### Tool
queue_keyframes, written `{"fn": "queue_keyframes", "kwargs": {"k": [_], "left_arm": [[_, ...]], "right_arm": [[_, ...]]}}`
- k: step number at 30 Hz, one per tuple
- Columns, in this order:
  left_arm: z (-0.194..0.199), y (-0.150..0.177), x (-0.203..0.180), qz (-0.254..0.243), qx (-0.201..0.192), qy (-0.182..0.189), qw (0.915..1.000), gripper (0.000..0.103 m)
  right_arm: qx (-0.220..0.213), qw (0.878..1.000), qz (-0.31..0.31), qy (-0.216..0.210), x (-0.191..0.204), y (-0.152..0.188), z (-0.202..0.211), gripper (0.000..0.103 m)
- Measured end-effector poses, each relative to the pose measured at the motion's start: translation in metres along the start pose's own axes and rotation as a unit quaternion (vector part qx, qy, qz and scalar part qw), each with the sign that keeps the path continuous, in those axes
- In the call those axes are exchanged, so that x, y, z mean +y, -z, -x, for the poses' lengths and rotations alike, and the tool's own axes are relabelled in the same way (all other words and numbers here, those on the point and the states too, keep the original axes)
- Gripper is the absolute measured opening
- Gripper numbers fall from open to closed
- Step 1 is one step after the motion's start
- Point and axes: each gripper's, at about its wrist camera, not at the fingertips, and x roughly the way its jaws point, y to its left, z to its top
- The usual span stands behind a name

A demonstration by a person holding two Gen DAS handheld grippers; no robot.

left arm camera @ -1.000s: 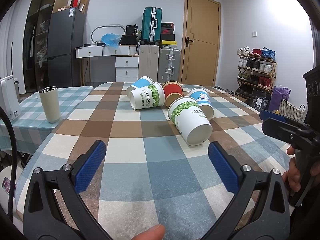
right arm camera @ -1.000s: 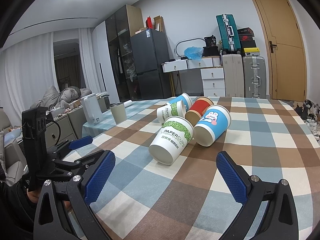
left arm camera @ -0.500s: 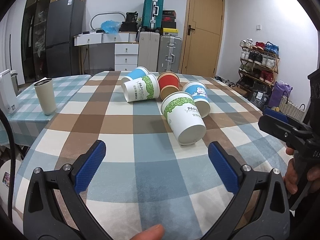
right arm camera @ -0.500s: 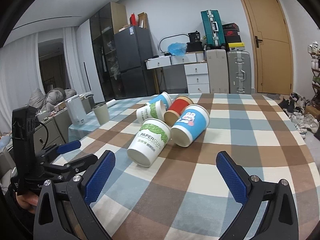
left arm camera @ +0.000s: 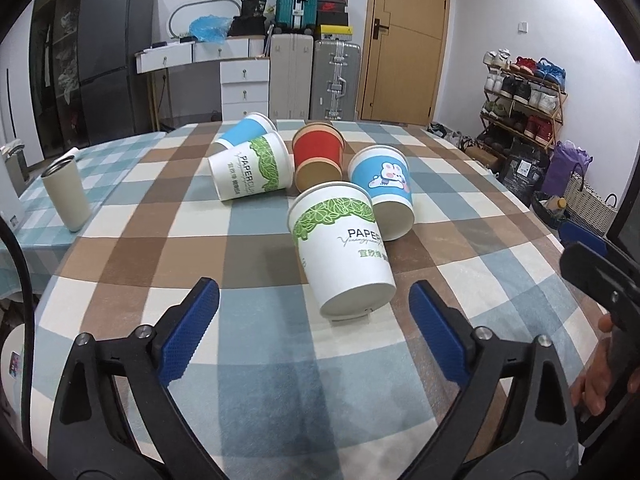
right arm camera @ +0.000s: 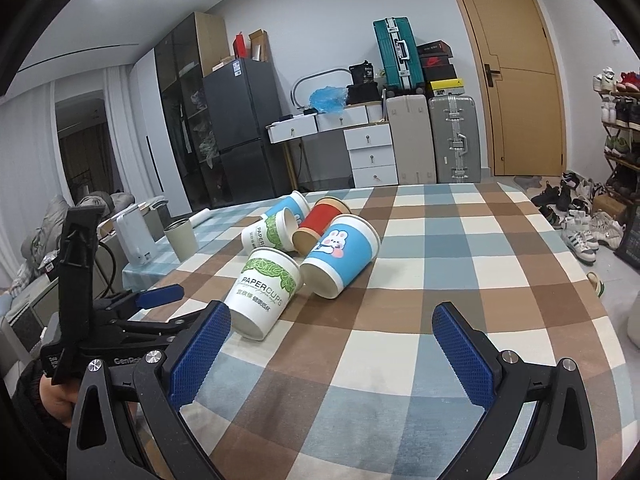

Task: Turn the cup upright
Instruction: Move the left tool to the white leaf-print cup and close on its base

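Several paper cups lie on their sides in a cluster on the checked tablecloth. Nearest is a white cup with green leaves [left arm camera: 344, 248], its base toward me; it also shows in the right wrist view [right arm camera: 266, 292]. Beside it lie a blue rabbit cup [left arm camera: 386, 194] [right arm camera: 342, 254], a red cup [left arm camera: 318, 156] [right arm camera: 320, 224], a second white-green cup [left arm camera: 252, 170] and a blue cup [left arm camera: 244, 130]. My left gripper [left arm camera: 314, 312] is open and empty, just short of the nearest cup's base. My right gripper [right arm camera: 332, 332] is open and empty, to the right of that cup.
A beige tumbler [left arm camera: 66, 196] stands upright on the neighbouring checked table at the left. The right gripper's body shows at the right edge of the left wrist view [left arm camera: 600, 276]. The table's right edge [right arm camera: 600, 280] drops to a floor with shoes.
Both grippers have moved forward toward the cup cluster; the nearest white-green cup now sits closer to the left gripper's fingers. The cups have not moved. Both grippers stay open.
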Motion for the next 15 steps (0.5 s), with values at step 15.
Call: {"fn": "queue_keyframes", "kwargs": {"k": [15], "left_arm": [[-0.048, -0.017, -0.020, -0.007, 0.042, 0.003, 0.9991, 0.075]], "right_arm": [[0.019, 1.000, 0.006, 0.001, 0.005, 0.004, -0.008, 0.103]]}}
